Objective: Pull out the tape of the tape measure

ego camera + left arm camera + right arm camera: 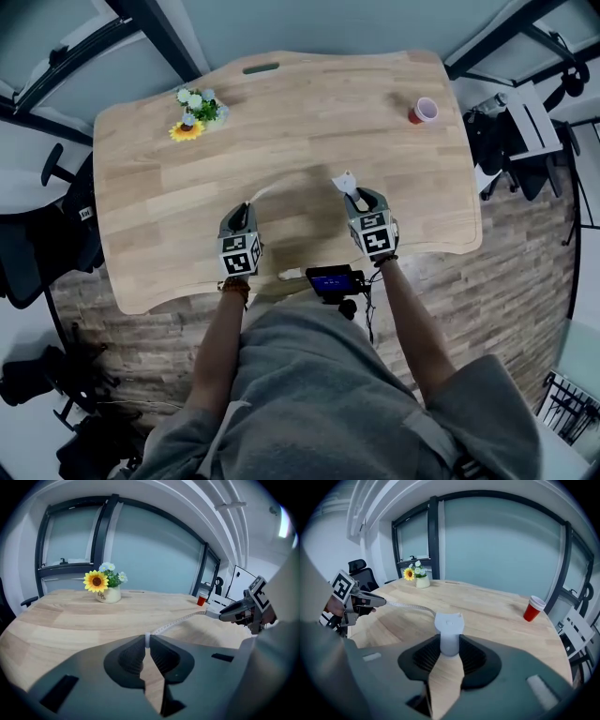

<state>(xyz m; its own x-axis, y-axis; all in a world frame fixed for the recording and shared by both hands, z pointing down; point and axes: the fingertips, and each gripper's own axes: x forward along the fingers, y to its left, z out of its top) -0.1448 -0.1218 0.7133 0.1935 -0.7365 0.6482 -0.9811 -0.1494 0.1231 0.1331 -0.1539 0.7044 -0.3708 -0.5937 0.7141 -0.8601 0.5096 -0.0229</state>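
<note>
Tape measure [449,623] sits clamped in the right gripper [449,637], which anchors the case, while the left gripper [147,638] pinches the tape [180,619] end; the strip spans between them above the tabletop [159,187], so spreading them would draw out more

one wooden desk [150,169]. on it, one red cup [423,111] near the far right corner and one flower pot [199,113] near the far left corner. the pot holds one sunflower [186,130] and a few small pale blooms, too tiny to count. over the near half of the desk, one tape measure [346,182] with one tape [281,184]. two grippers: one left gripper [247,207], one right gripper [357,196]. one small lit screen [330,279] at the near edge. one oval slot [261,67] by the far edge.
</note>
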